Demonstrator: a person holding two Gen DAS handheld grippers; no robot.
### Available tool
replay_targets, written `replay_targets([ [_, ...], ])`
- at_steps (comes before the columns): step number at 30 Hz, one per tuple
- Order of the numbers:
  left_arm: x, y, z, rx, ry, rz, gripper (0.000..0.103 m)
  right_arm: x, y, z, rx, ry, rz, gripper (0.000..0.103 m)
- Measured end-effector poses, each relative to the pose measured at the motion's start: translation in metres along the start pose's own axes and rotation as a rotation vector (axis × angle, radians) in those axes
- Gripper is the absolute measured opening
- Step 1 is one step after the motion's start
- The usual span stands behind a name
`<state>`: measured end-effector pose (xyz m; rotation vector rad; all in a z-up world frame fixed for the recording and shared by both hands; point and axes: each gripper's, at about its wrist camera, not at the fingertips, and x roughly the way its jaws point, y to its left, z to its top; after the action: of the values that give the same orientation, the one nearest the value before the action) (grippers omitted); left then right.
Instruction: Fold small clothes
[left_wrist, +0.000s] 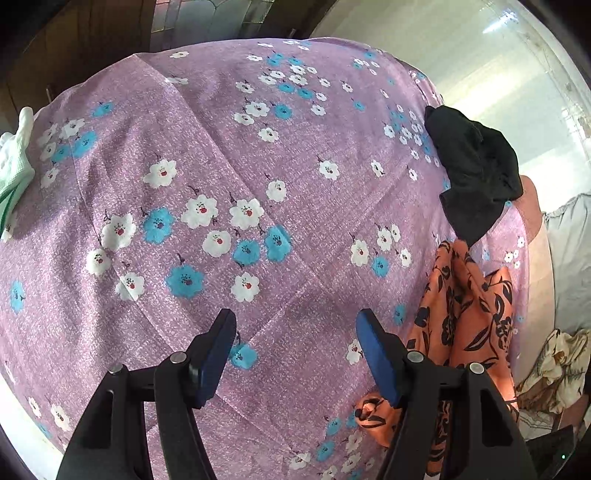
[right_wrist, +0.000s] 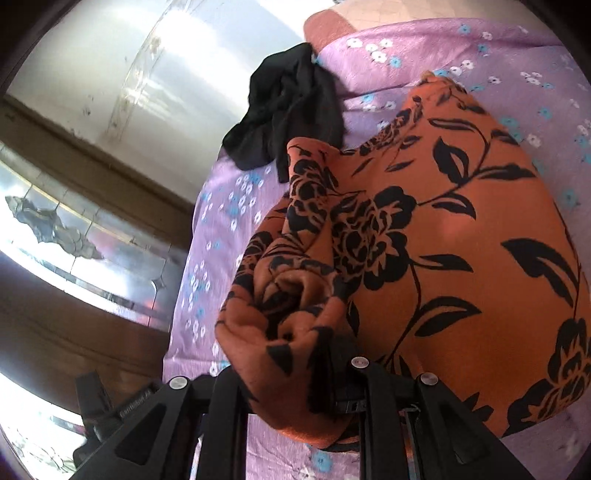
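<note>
bunched orange cloth (right_wrist: 424, 240) sits clenched in the right gripper (right_wrist: 295, 369), trailing over the purple sheet (left_wrist: 221, 166) near a black garment (right_wrist: 291, 110). the left gripper (left_wrist: 295, 354) hangs released, empty. that thin pinch might slip, or the trailing cloth could snag the black garment.
</note>
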<state>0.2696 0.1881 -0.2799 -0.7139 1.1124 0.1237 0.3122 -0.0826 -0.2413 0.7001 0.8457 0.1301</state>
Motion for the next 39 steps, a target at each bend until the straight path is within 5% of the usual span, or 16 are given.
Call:
replay_targets([
  [5, -0.003, -0.001, 0.0, 0.003, -0.013, 0.004, 0.068, -0.008, 0.007, 0.0, -0.046, -0.007, 0.015, 0.02],
  [8, -0.005, -0.004, -0.002, 0.029, -0.011, 0.004, 0.068, 0.012, -0.005, -0.004, -0.039, 0.112, -0.005, 0.034],
  [12, -0.008, -0.012, -0.002, 0.079, -0.033, 0.014, 0.068, 0.014, -0.033, 0.004, 0.066, 0.203, 0.188, 0.063],
  [16, -0.012, -0.024, -0.004, 0.129, -0.061, -0.018, 0.068, -0.024, -0.052, 0.02, 0.061, 0.115, 0.328, 0.064],
  [19, -0.017, -0.05, -0.015, 0.237, -0.082, -0.07, 0.068, -0.06, -0.07, 0.032, 0.019, 0.007, 0.288, 0.059],
  [22, -0.011, -0.077, -0.032, 0.362, -0.059, -0.092, 0.068, -0.079, -0.092, 0.036, 0.013, -0.045, 0.204, 0.042],
  [26, 0.011, -0.107, -0.055, 0.51, 0.008, -0.042, 0.068, -0.06, -0.131, 0.026, 0.04, 0.025, 0.07, 0.029],
  [28, 0.031, -0.11, -0.061, 0.553, 0.048, 0.051, 0.069, -0.042, -0.15, 0.02, 0.063, 0.073, 0.033, 0.01],
  [31, 0.047, -0.104, -0.058, 0.529, 0.063, 0.078, 0.081, -0.041, -0.152, 0.03, 0.077, 0.086, 0.043, 0.01],
  [39, 0.045, -0.111, -0.061, 0.593, 0.023, 0.115, 0.084, -0.044, -0.104, 0.096, -0.039, -0.011, 0.015, 0.015],
])
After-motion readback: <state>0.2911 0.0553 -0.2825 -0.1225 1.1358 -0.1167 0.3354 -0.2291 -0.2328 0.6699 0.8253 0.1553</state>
